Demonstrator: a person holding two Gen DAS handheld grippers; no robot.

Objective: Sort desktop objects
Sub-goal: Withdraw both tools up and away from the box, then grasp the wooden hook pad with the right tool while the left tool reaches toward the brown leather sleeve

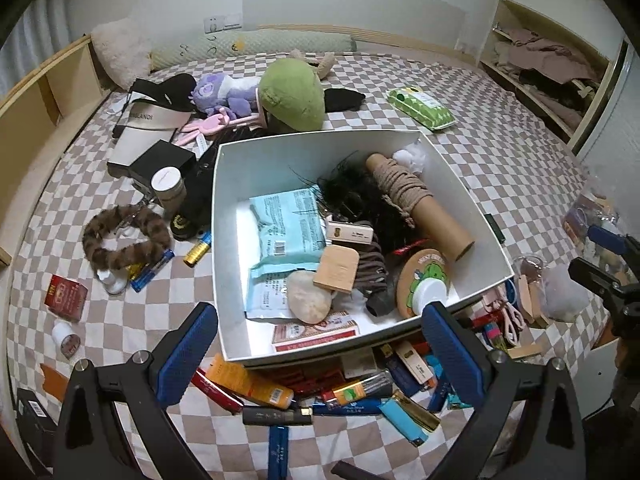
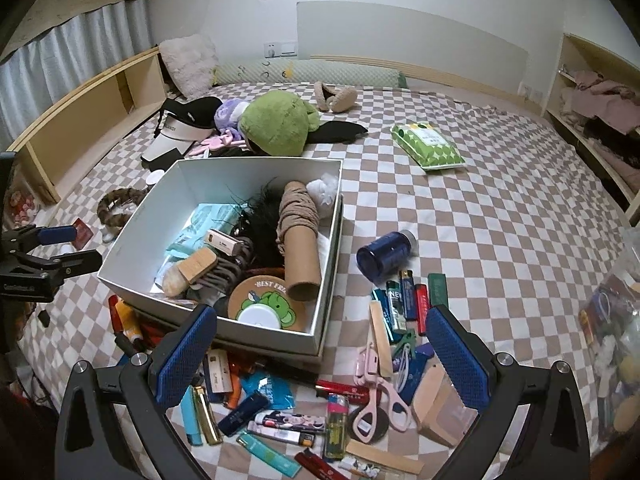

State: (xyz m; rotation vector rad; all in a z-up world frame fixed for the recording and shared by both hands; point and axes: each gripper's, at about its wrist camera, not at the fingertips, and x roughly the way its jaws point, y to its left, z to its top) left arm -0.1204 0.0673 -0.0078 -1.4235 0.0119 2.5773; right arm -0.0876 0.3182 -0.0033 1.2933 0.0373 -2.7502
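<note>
Cardboard tube (image 1: 424,208) lengthwise in box (image 1: 224,248) (open end nearest claw (image 1: 316,356)).

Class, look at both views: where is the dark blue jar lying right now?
In the right wrist view, the dark blue jar lies on its side on the checkered bedcover, right of the white box and just above a row of lighters.

checkered bedspread (image 2: 480,216), bolster (image 2: 312,72), curtain (image 2: 72,52)
</note>
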